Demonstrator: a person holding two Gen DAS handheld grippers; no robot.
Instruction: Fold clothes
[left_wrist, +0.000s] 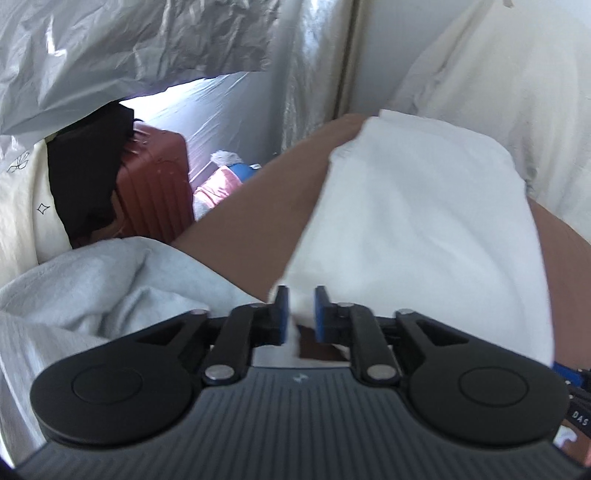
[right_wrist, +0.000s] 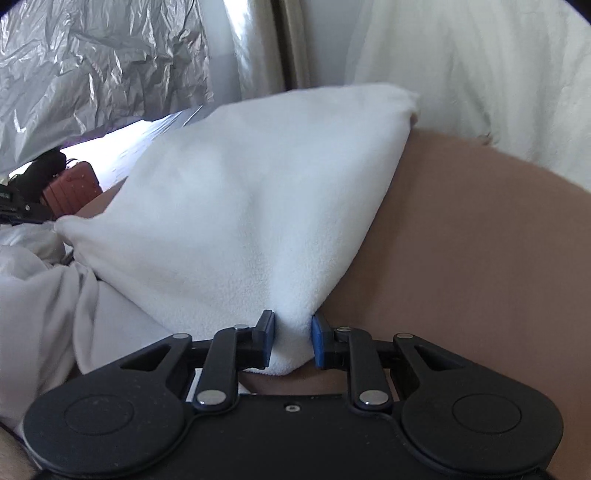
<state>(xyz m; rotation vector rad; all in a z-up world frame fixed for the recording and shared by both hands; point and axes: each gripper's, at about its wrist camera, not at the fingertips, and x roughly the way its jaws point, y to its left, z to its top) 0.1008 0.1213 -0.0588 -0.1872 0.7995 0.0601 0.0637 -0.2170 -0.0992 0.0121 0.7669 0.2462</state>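
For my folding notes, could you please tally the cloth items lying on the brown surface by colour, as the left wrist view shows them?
White: 1, the white fleece cloth, spread on the brown surface.
Pale grey: 1, the grey garment, crumpled at the surface's left edge.
Total: 2.

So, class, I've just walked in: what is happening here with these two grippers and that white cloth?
A person is folding clothes with a handheld gripper in each hand. The right gripper is closed on a corner of a white fleece cloth lying on a tan surface. The left gripper has a bit of the same cloth between slightly parted pads. A pale grey garment lies bunched on the left.
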